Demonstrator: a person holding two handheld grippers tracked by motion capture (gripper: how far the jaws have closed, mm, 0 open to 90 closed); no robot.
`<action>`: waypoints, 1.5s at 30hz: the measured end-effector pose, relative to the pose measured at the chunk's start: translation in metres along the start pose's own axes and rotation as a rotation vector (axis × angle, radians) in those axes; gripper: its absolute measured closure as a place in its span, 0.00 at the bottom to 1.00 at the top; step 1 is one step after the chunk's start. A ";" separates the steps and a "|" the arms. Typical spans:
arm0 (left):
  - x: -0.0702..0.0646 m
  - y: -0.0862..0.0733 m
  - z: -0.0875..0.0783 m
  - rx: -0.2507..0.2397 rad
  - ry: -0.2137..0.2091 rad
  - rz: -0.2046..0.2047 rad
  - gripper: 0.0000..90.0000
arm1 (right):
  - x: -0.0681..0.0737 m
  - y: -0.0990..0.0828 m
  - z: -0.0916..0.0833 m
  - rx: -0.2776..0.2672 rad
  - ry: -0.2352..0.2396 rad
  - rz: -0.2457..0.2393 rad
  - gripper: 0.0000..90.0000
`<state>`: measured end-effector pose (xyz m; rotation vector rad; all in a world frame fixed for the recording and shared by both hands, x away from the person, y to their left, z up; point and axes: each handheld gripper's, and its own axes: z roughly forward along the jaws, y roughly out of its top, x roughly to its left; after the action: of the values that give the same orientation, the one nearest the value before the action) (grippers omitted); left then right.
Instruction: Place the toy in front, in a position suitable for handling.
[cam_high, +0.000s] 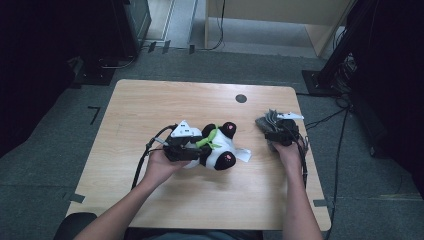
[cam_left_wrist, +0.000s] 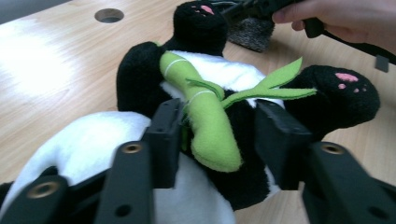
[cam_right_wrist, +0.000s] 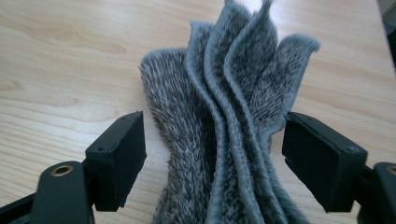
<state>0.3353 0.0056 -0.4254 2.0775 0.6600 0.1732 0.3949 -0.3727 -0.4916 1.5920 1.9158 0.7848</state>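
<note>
1. At a wooden table (cam_high: 150, 107), a person works two hand-held grippers at once: the left gripper (cam_left_wrist: 217, 140) on a plush panda (cam_left_wrist: 233, 84), the right gripper (cam_right_wrist: 212, 156) on a folded grey cloth (cam_right_wrist: 233, 102).

2. Left gripper: its jaws stand part-way apart on either side of the panda's green bamboo stalk (cam_left_wrist: 205, 126), which lies between them over the black-and-white belly. Whether the pads press the plush cannot be told. The toy's feet point away beyond the fingertips.

3. Right gripper: its jaws are spread, with the pleated cloth standing on edge between them. The left pad is clear of the fabric; the right one sits just beside its outer fold, seemingly not pinching.

4. In the high view, the panda (cam_high: 217, 147) lies at mid-table and the cloth (cam_high: 267, 122) well off to its right.

5. The step in hand looks like taking hold of the cloth. The next move likely calls for closing across all the folds, so none slips free.
</note>
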 end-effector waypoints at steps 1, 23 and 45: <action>0.001 0.000 -0.001 0.001 -0.010 -0.007 0.51 | 0.000 -0.001 0.002 0.008 0.002 -0.003 0.26; 0.027 -0.003 -0.032 -0.053 -0.008 -0.082 0.30 | -0.015 -0.007 0.014 0.072 0.026 0.006 0.67; 0.047 -0.026 -0.046 -0.019 0.043 -0.112 0.26 | -0.010 0.008 -0.010 0.060 0.112 0.034 0.75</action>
<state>0.3483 0.0751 -0.4264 2.0171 0.7955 0.1607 0.3949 -0.3823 -0.4791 1.6516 2.0131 0.8550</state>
